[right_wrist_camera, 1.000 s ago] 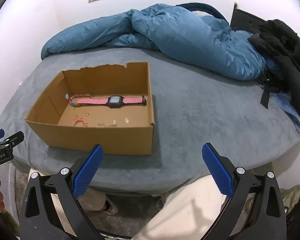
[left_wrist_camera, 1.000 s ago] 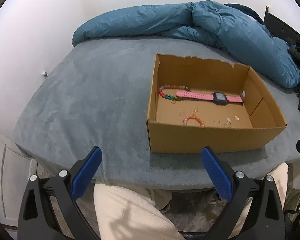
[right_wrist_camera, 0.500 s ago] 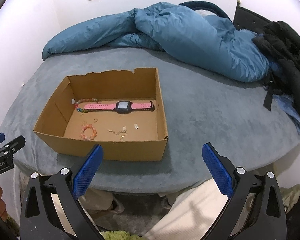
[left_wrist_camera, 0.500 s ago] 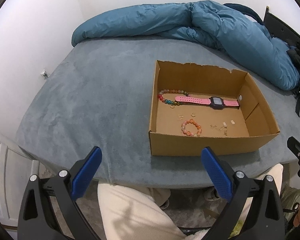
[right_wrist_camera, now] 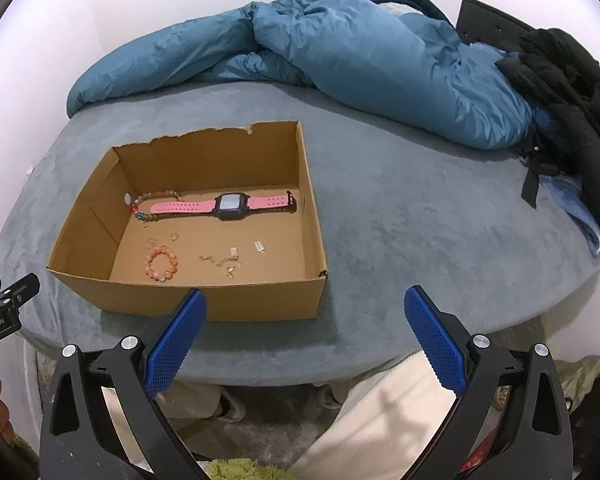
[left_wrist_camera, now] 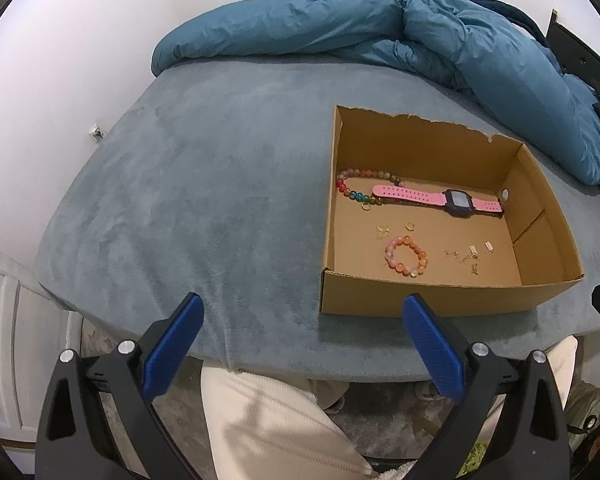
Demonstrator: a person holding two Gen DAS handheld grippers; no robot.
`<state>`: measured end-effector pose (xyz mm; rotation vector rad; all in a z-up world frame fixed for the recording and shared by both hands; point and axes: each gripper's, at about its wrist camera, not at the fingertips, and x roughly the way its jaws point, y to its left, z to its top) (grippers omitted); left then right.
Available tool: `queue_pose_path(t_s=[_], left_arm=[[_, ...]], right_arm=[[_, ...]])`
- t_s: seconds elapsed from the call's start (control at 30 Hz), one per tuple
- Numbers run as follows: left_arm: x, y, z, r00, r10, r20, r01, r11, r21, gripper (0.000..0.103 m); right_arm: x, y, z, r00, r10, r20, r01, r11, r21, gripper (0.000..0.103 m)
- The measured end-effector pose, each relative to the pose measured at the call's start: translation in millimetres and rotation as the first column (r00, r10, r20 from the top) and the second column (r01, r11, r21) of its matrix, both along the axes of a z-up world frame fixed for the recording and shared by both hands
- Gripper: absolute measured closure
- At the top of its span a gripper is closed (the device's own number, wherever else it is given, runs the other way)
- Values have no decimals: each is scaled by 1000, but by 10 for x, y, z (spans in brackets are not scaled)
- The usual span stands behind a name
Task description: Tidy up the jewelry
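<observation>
An open cardboard box (left_wrist_camera: 440, 292) (right_wrist_camera: 220, 300) sits on the grey-blue bed. Inside lie a pink watch (left_wrist_camera: 440, 198) (right_wrist_camera: 228, 204), a multicoloured bead necklace (left_wrist_camera: 356, 188) (right_wrist_camera: 148, 208), a small orange bead bracelet (left_wrist_camera: 406, 256) (right_wrist_camera: 161, 263), gold rings (left_wrist_camera: 410, 226) and small earrings (left_wrist_camera: 472, 254) (right_wrist_camera: 232, 258). My left gripper (left_wrist_camera: 302, 320) is open and empty, held before the bed's front edge, left of the box. My right gripper (right_wrist_camera: 304, 316) is open and empty, just in front of the box's front right corner.
A rumpled blue duvet (left_wrist_camera: 380, 28) (right_wrist_camera: 340, 48) lies along the back of the bed. Black clothing (right_wrist_camera: 572, 92) is piled at the right. The person's cream trousers (left_wrist_camera: 268, 428) show below. White walls stand behind and to the left.
Both grippers have risen and tilted downward, so the box's inside shows more fully. Nothing in the box has moved. Both grippers stay open.
</observation>
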<state>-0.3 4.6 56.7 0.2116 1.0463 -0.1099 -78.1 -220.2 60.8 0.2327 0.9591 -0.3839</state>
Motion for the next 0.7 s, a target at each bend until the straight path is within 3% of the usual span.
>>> queue_pose_path(t_s=[0.7], left_arm=[[0,-80,-30,1000,-25,-15,25,1000,-10,6]], right_arm=[[-2,-53,-85,1000,0,-24,1,1000,23,8]])
